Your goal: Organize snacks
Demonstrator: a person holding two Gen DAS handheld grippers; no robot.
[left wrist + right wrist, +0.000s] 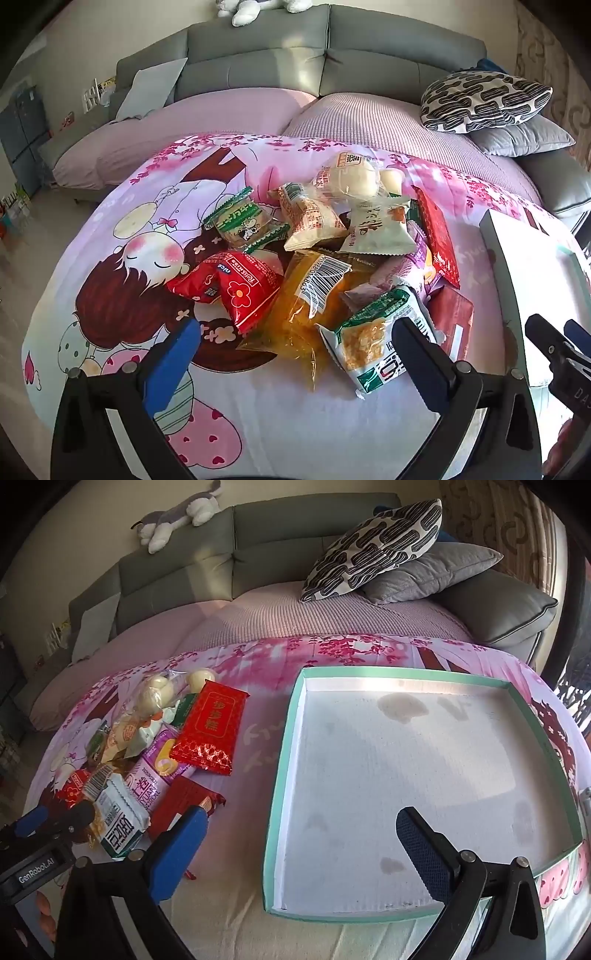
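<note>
A heap of snack packets lies on a bench covered with a pink cartoon-print cloth (122,229), in front of a grey sofa (295,48). The left gripper (295,339) hangs above the near edge of the heap with its fingers spread wide and nothing between them: the blue-padded finger (177,354) is over bare cloth, and the other sits over a green-and-white packet (373,332). Just beyond lie an orange packet (314,295) with a barcode label and a red packet with a flower mark (229,288); farther back are a green-striped packet (240,221), a clear bag of pale round buns (351,177) and other wrappers piled on one another. To the heap's right, a flat red packet with gold print (210,727) rests on a purple packet (159,768). The right gripper (303,853) is also wide and holds nothing; it straddles the near left wall of a shallow box with a teal rim (280,775), whose white floor carries a few faint stains. The box sits just beside the heap, apart from it, with no snack inside. A black-and-white patterned cushion (376,550) leans on a grey one (428,572) on the sofa, and a plush toy (177,513) lies along the backrest.
</note>
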